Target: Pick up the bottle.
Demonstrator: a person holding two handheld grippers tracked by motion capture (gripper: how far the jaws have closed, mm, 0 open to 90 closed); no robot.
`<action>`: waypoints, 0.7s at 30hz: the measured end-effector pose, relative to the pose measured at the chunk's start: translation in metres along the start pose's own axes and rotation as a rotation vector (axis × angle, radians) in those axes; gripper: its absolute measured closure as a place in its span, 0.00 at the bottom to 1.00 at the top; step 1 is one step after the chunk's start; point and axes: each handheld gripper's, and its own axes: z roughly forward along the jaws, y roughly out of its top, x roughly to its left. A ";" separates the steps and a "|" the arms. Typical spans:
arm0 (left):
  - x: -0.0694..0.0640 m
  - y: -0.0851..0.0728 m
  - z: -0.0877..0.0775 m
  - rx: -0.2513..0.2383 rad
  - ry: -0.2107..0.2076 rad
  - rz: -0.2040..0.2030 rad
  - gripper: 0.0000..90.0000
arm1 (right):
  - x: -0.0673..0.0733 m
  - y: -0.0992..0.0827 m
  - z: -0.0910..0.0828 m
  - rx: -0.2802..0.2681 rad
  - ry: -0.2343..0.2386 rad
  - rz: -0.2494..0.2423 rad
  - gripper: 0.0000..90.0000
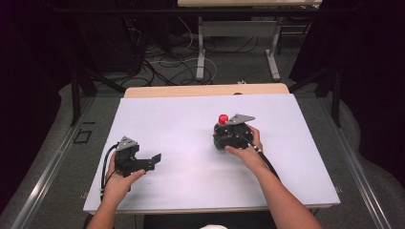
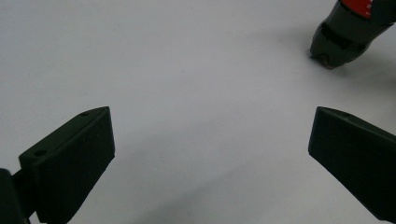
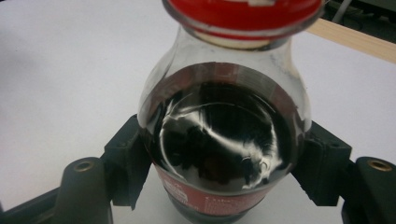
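A small bottle of dark soda [image 3: 219,140] with a red cap [image 1: 223,118] and a red label stands between the jaws of my right gripper [image 3: 222,158]. Both pads press on its sides, so the gripper is shut on it. In the high view this gripper [image 1: 222,132] is right of the table's middle, with a hand around it. The bottle's lower end [image 2: 348,32] also appears far off in the left gripper view, down at the white sheet. My left gripper [image 1: 154,161] rests near the front left, pointing right, with its jaws wide open [image 2: 212,126] and nothing between them.
A white sheet [image 1: 191,143] covers the table, and a strip of bare wood [image 1: 205,89] runs along the far edge. Beyond it are the legs of another table [image 1: 200,57] and cables on the floor [image 1: 162,67]. Dark curtains close in both sides.
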 end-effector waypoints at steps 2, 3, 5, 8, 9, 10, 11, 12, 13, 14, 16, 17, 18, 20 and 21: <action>0.000 0.000 0.000 -0.001 -0.001 0.006 0.01 | 0.002 0.001 -0.004 -0.002 0.010 0.001 0.33; 0.000 0.000 0.001 -0.001 -0.001 0.008 0.01 | 0.002 0.001 -0.004 -0.002 0.010 0.001 0.33; -0.001 0.000 0.000 0.010 -0.004 0.009 0.01 | 0.005 0.001 -0.009 -0.009 0.033 -0.007 0.33; -0.001 0.000 0.000 0.003 -0.004 0.008 0.01 | 0.011 0.002 -0.017 -0.008 0.064 -0.027 0.33; -0.001 0.001 0.000 0.001 -0.004 0.007 0.01 | 0.013 0.002 -0.020 0.010 0.077 -0.032 0.33; -0.002 0.001 0.000 0.000 -0.005 0.007 0.01 | 0.015 0.002 -0.021 -0.008 0.086 -0.035 0.33; -0.002 0.001 0.000 0.000 -0.006 0.007 0.01 | 0.015 0.002 -0.021 -0.008 0.086 -0.035 0.33; -0.002 0.001 0.000 0.001 -0.006 0.007 0.01 | 0.017 0.002 -0.024 0.003 0.097 -0.039 0.33; -0.003 0.001 0.000 0.002 -0.007 0.008 0.01 | 0.020 0.002 -0.026 0.005 0.105 -0.042 0.33; -0.003 0.001 0.000 -0.003 -0.007 0.009 0.01 | 0.023 0.002 -0.028 0.008 0.115 -0.047 0.33; -0.004 0.001 0.001 -0.005 -0.010 0.011 0.01 | 0.029 0.002 -0.032 0.003 0.124 -0.067 0.33; -0.004 0.001 0.001 -0.003 -0.009 0.012 0.01 | 0.031 0.002 -0.035 0.008 0.130 -0.072 0.33; -0.004 0.001 0.001 -0.002 -0.009 0.020 0.01 | 0.037 0.003 -0.039 0.007 0.145 -0.088 0.33; -0.006 0.002 0.000 0.001 -0.015 0.013 0.01 | 0.041 0.003 -0.042 0.002 0.156 -0.100 0.33; -0.006 0.002 0.000 -0.004 -0.015 0.023 0.01 | 0.041 0.003 -0.042 0.002 0.156 -0.100 0.33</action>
